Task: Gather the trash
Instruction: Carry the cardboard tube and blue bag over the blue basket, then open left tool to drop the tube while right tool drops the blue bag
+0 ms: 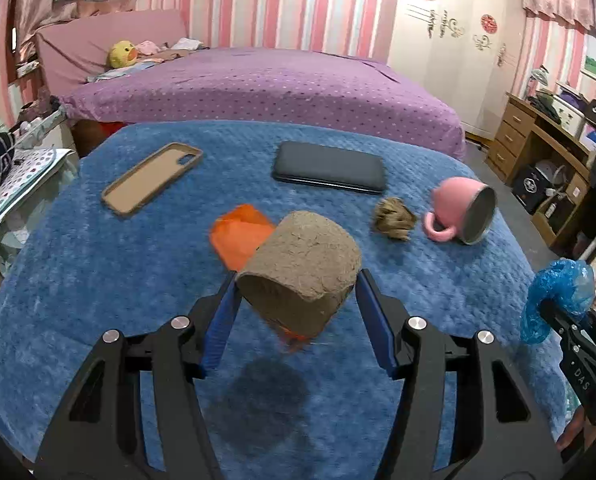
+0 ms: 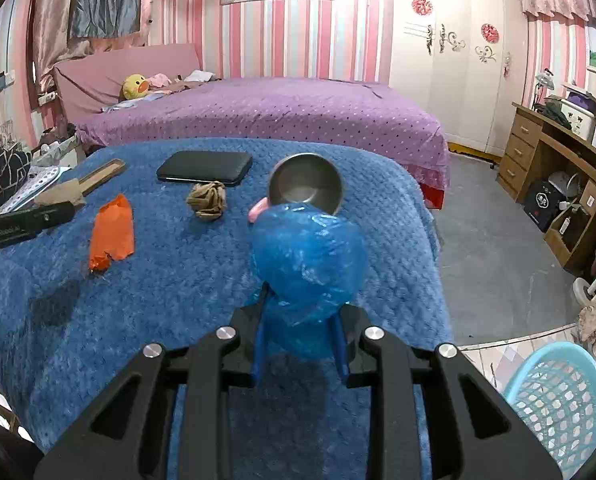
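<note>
My left gripper (image 1: 295, 288) is shut on a brown cardboard tube (image 1: 302, 268) and holds it above the blue blanket (image 1: 97, 280). My right gripper (image 2: 302, 320) is shut on a crumpled blue plastic bag (image 2: 308, 264), which also shows in the left wrist view (image 1: 558, 296). An orange wrapper (image 2: 111, 238) lies on the blanket, partly hidden behind the tube in the left wrist view (image 1: 237, 236). A brown crumpled paper ball (image 1: 394, 218) (image 2: 207, 200) lies beside a tipped pink mug (image 1: 462, 210).
A black phone (image 1: 330, 166) and a tan phone case (image 1: 151, 176) lie at the blanket's far side. A light blue laundry basket (image 2: 558, 404) stands on the floor at the right. A purple bed (image 2: 277, 116) and a wooden desk (image 2: 546, 152) lie beyond.
</note>
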Demonstrator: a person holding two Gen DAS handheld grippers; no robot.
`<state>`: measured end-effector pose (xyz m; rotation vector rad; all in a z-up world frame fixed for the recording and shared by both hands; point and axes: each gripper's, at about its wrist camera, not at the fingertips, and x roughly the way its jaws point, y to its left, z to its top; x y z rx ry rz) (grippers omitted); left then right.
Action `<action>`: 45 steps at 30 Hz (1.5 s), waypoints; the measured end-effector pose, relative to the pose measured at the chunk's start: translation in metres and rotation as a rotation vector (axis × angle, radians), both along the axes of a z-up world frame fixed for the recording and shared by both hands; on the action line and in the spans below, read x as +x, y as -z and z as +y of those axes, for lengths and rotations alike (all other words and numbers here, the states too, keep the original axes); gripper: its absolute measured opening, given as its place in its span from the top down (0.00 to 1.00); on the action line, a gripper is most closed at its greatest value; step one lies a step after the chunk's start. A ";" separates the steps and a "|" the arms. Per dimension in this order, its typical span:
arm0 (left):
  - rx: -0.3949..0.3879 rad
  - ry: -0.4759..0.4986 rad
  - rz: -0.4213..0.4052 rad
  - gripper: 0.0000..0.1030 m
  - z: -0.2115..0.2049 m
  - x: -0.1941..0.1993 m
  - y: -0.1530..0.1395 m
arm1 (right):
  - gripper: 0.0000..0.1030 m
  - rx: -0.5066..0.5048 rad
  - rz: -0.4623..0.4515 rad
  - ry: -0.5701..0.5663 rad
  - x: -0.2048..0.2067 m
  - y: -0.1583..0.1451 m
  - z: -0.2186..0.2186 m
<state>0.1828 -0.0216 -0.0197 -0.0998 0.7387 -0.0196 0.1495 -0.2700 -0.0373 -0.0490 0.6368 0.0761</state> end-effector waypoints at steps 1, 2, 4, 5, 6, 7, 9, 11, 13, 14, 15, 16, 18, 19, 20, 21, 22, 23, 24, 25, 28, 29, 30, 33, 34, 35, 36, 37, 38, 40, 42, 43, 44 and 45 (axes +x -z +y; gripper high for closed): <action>0.002 0.011 -0.002 0.44 -0.006 -0.001 0.000 | 0.74 0.003 -0.003 0.005 -0.002 -0.001 -0.004; 0.006 0.018 -0.005 0.44 -0.011 -0.002 -0.001 | 0.74 0.006 -0.005 0.012 -0.004 -0.002 -0.008; 0.018 0.033 -0.016 0.44 -0.025 -0.006 -0.002 | 0.74 0.007 -0.012 0.026 -0.010 -0.003 -0.018; 0.019 0.039 -0.018 0.44 -0.029 -0.007 -0.003 | 0.74 0.007 -0.014 0.036 -0.013 -0.004 -0.024; 0.016 0.049 -0.021 0.44 -0.034 -0.009 -0.004 | 0.74 0.006 -0.017 0.047 -0.018 -0.006 -0.032; 0.010 0.059 -0.025 0.44 -0.039 -0.011 -0.005 | 0.74 0.005 -0.020 0.055 -0.022 -0.007 -0.037; 0.002 0.073 -0.036 0.44 -0.048 -0.016 -0.008 | 0.74 0.006 -0.026 0.078 -0.031 -0.010 -0.054; 0.006 0.086 -0.048 0.44 -0.059 -0.021 -0.011 | 0.74 -0.002 -0.031 0.108 -0.044 -0.013 -0.073; 0.009 0.100 -0.057 0.44 -0.070 -0.025 -0.013 | 0.74 -0.003 -0.039 0.146 -0.060 -0.017 -0.096; 0.007 0.109 -0.063 0.44 -0.078 -0.028 -0.014 | 0.74 -0.003 -0.042 0.160 -0.066 -0.018 -0.104; 0.003 0.116 -0.065 0.44 -0.083 -0.029 -0.015 | 0.74 -0.004 -0.042 0.183 -0.075 -0.019 -0.118; -0.007 0.126 -0.069 0.44 -0.090 -0.032 -0.016 | 0.74 -0.006 -0.041 0.198 -0.080 -0.020 -0.127; -0.024 0.149 -0.082 0.44 -0.107 -0.040 -0.019 | 0.74 -0.009 -0.036 0.238 -0.093 -0.020 -0.148; -0.029 0.166 -0.093 0.44 -0.118 -0.045 -0.021 | 0.74 -0.008 -0.033 0.259 -0.100 -0.019 -0.159; -0.032 0.182 -0.105 0.44 -0.128 -0.050 -0.022 | 0.74 -0.007 -0.031 0.280 -0.107 -0.019 -0.170; -0.034 0.199 -0.119 0.44 -0.141 -0.056 -0.023 | 0.74 -0.009 -0.030 0.298 -0.112 -0.019 -0.179; -0.043 0.216 -0.127 0.44 -0.153 -0.061 -0.024 | 0.74 -0.012 -0.027 0.318 -0.118 -0.018 -0.188; -0.057 0.234 -0.132 0.44 -0.163 -0.065 -0.024 | 0.74 -0.022 -0.026 0.343 -0.125 -0.017 -0.199; -0.072 0.260 -0.136 0.44 -0.175 -0.070 -0.024 | 0.74 -0.027 -0.026 0.354 -0.128 -0.016 -0.205; -0.080 0.287 -0.139 0.44 -0.190 -0.075 -0.023 | 0.74 -0.032 -0.025 0.368 -0.132 -0.016 -0.213; -0.076 0.350 -0.139 0.44 -0.225 -0.086 -0.019 | 0.74 -0.036 -0.028 0.406 -0.144 -0.017 -0.233; -0.071 0.377 -0.131 0.44 -0.240 -0.091 -0.016 | 0.74 -0.034 -0.029 0.418 -0.148 -0.017 -0.240; -0.070 0.393 -0.125 0.44 -0.249 -0.094 -0.013 | 0.74 -0.031 -0.027 0.427 -0.150 -0.017 -0.246; -0.082 0.449 -0.090 0.44 -0.282 -0.103 -0.002 | 0.74 -0.038 -0.017 0.441 -0.154 -0.014 -0.255; -0.088 0.467 -0.074 0.44 -0.293 -0.104 0.002 | 0.74 -0.043 -0.018 0.450 -0.157 -0.013 -0.258; -0.093 0.489 -0.057 0.44 -0.306 -0.107 0.007 | 0.74 -0.042 -0.019 0.455 -0.159 -0.013 -0.261; -0.093 0.499 -0.050 0.44 -0.313 -0.108 0.009 | 0.74 -0.036 -0.019 0.463 -0.161 -0.012 -0.264; -0.091 0.512 -0.043 0.44 -0.323 -0.110 0.012 | 0.74 -0.033 -0.018 0.466 -0.164 -0.011 -0.267; -0.087 0.526 -0.037 0.44 -0.334 -0.111 0.015 | 0.74 -0.036 -0.014 0.470 -0.168 -0.009 -0.268; -0.087 0.546 -0.029 0.44 -0.351 -0.114 0.018 | 0.74 -0.047 -0.009 0.475 -0.171 -0.007 -0.270; -0.079 0.563 -0.021 0.44 -0.365 -0.116 0.021 | 0.74 -0.040 -0.010 0.482 -0.173 -0.006 -0.274; -0.071 0.572 -0.021 0.43 -0.372 -0.116 0.023 | 0.74 -0.032 -0.012 0.488 -0.175 -0.006 -0.275; -0.064 0.576 -0.023 0.41 -0.377 -0.117 0.024 | 0.74 -0.021 -0.014 0.494 -0.176 -0.006 -0.277; -0.055 0.582 -0.023 0.39 -0.383 -0.117 0.025 | 0.74 -0.012 -0.014 0.497 -0.177 -0.005 -0.279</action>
